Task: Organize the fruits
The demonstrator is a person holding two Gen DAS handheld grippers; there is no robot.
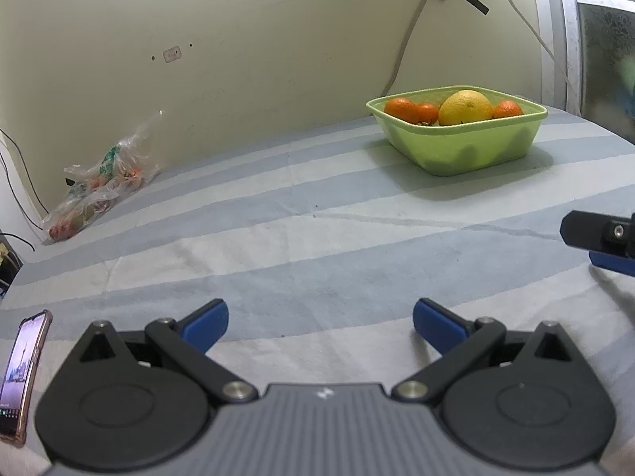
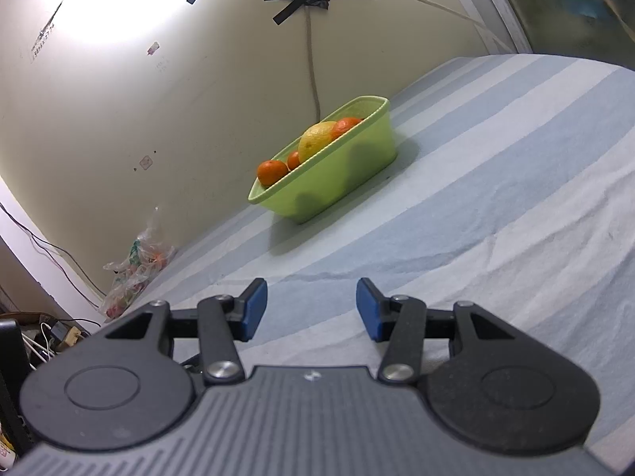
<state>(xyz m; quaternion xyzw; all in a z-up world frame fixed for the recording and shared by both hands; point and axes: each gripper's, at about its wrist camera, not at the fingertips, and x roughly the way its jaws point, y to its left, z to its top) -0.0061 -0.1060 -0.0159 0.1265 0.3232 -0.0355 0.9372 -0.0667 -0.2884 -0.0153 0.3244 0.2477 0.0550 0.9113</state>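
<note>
Striped bedsheet (image 1: 317, 238) below — both tongs (image 1: 320, 323) (image 2: 311, 309) angled downward, jaws apart, empty.

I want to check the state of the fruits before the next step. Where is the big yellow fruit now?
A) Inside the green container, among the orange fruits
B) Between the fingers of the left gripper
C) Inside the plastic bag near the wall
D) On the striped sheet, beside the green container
A: the yellow fruit sits inside the green container with orange fruits on both sides of it, and both grippers are empty.
</note>
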